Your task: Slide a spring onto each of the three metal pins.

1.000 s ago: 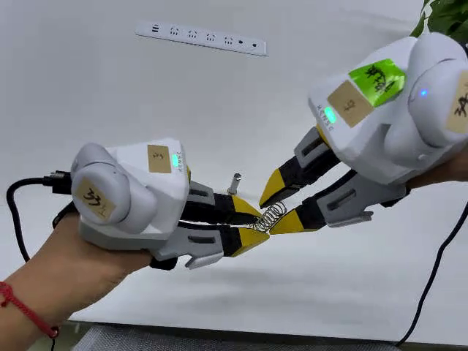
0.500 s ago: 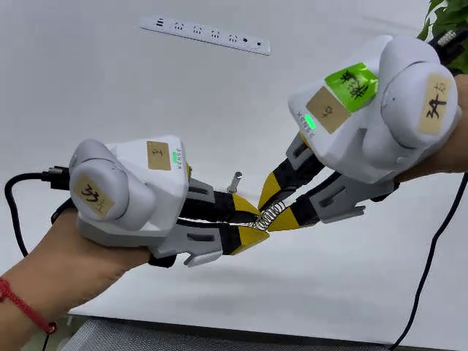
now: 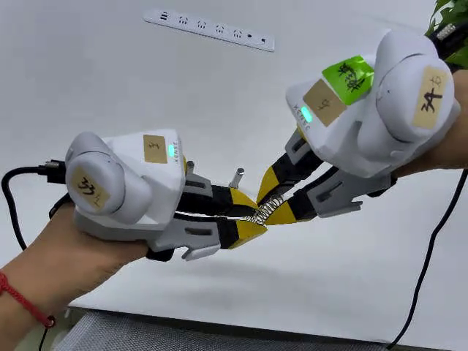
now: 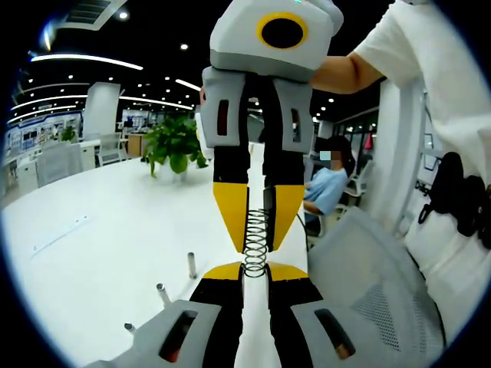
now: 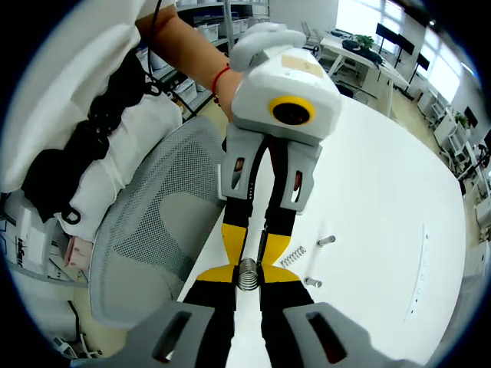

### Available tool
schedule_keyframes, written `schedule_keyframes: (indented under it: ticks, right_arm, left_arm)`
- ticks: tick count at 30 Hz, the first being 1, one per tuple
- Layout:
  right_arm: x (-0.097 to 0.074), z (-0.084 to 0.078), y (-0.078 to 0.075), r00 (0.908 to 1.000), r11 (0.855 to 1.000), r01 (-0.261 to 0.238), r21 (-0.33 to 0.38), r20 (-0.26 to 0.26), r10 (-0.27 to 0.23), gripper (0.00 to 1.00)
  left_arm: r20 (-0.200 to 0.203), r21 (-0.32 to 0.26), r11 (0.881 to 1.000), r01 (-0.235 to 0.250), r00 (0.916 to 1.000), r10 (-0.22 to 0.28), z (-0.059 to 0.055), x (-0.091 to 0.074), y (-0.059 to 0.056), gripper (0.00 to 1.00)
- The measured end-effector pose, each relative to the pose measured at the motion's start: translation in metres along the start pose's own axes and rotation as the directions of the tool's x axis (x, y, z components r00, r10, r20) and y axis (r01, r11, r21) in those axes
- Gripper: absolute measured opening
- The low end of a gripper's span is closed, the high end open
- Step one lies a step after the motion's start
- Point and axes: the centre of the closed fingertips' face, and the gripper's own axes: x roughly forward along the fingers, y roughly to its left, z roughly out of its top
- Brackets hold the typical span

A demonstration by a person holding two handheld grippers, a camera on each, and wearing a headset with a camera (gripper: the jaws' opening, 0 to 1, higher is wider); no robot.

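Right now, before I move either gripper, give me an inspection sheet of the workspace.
Surface: white table, plain.
Job's things: three pins upright, bare; spring held in the air between both grippers; loose spring lying by the pins.
Clutter: power strip.
Grippers: left gripper and right gripper each shut on one end of the spring.
Cables: black cable at the left gripper; second cable hanging by the right.
Surroundings: plant, mesh chair.

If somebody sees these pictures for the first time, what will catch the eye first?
First, the left gripper and the right gripper meet tip to tip above the white table, both sets of jaws closed on one spring held between them. Next come the bare metal pins standing upright on the table beside the jaws, and a second spring lying loose near them.
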Motion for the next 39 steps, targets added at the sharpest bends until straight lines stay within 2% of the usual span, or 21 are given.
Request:
schedule_keyframes:
  ticks: [8, 16, 19, 22, 30, 39]
  right_arm:
    - [0.002, 0.004, -0.003, 1.0, 1.0, 0.001, 0.012, 0.005, -0.001, 0.12]
    - [-0.002, 0.009, -0.019, 0.9989, 0.998, 0.036, 0.051, 0.029, -0.037, 0.12]
    - [-0.002, 0.014, -0.03, 0.9969, 0.996, 0.063, 0.068, 0.044, -0.066, 0.12]
    - [-0.003, 0.015, -0.047, 0.9923, 0.99, 0.113, 0.087, 0.042, -0.117, 0.12]
    - [0.003, 0.017, -0.085, 0.9782, 0.971, 0.198, 0.131, 0.036, -0.204, 0.12]
    - [0.025, 0.014, -0.111, 0.976, 0.965, 0.213, 0.15, 0.01, -0.217, 0.12]
  left_arm:
    - [-0.017, 0.001, 1.0, -0.024, 0.9996, 0.024, -0.009, -0.008, 0.002, 0.18]
    - [-0.03, -0.014, 0.994, -0.108, 0.9937, 0.108, -0.021, -0.029, 0.018, 0.26]
    - [-0.039, -0.019, 0.988, -0.152, 0.9877, 0.151, -0.027, -0.04, 0.027, 0.31]
    - [-0.041, -0.03, 0.98, -0.195, 0.9803, 0.193, -0.034, -0.052, 0.036, 0.34]
    - [-0.051, -0.049, 0.964, -0.263, 0.9641, 0.26, -0.047, -0.07, 0.051, 0.47]
    - [-0.03, -0.073, 0.949, -0.307, 0.9517, 0.306, -0.052, -0.078, 0.06, 0.65]
